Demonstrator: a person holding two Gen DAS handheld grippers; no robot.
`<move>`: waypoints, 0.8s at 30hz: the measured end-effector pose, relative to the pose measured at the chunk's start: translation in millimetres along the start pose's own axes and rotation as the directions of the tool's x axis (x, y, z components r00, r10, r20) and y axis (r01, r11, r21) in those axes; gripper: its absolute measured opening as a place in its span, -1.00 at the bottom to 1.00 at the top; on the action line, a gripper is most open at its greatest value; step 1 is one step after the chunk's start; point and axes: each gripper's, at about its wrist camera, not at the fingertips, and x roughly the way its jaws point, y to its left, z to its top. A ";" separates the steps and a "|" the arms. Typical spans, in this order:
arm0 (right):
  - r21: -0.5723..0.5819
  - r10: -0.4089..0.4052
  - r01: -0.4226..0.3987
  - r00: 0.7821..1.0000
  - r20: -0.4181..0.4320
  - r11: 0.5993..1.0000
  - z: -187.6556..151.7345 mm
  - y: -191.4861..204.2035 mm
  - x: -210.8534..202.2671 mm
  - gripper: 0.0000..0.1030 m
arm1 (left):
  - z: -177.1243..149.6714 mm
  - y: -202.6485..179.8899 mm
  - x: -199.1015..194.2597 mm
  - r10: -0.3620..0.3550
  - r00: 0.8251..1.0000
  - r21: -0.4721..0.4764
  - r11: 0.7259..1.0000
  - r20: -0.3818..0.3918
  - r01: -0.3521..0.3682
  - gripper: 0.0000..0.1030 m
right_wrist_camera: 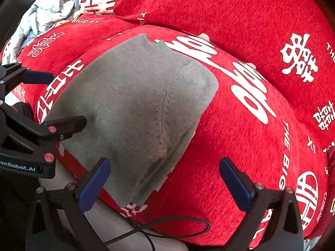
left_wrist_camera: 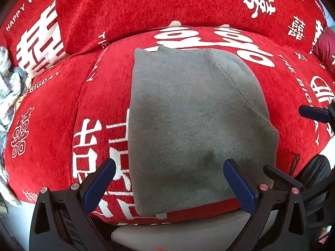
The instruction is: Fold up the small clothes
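A grey knit garment lies folded flat on a red cushion with white lettering. It also shows in the right wrist view, with a seam running down it. My left gripper is open and empty, hovering over the garment's near edge. My right gripper is open and empty, over the garment's near right corner. The left gripper's fingers show at the left of the right wrist view. A right gripper finger shows at the right edge of the left wrist view.
A red backrest cushion rises behind the seat. A crumpled pile of pale clothes lies at the far left, also visible in the right wrist view. A black cable loops at the cushion's front edge.
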 end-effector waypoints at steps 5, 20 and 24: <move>0.002 -0.002 0.002 1.000 -0.002 1.000 0.5 0.5 0.1 1.00 | -1.5 -0.3 2.5 -0.007 1.000 0.013 1.000 -0.020 0.007 1.00; -0.006 -0.003 0.003 1.000 -0.002 1.000 3.6 0.8 -1.4 1.00 | -7.0 0.5 2.2 -0.005 0.999 0.011 1.000 -0.037 0.006 1.00; -0.008 -0.005 0.005 1.000 -0.001 1.000 3.5 2.3 -1.4 1.00 | -6.5 1.7 1.2 -0.004 0.999 0.005 1.000 -0.035 0.004 1.00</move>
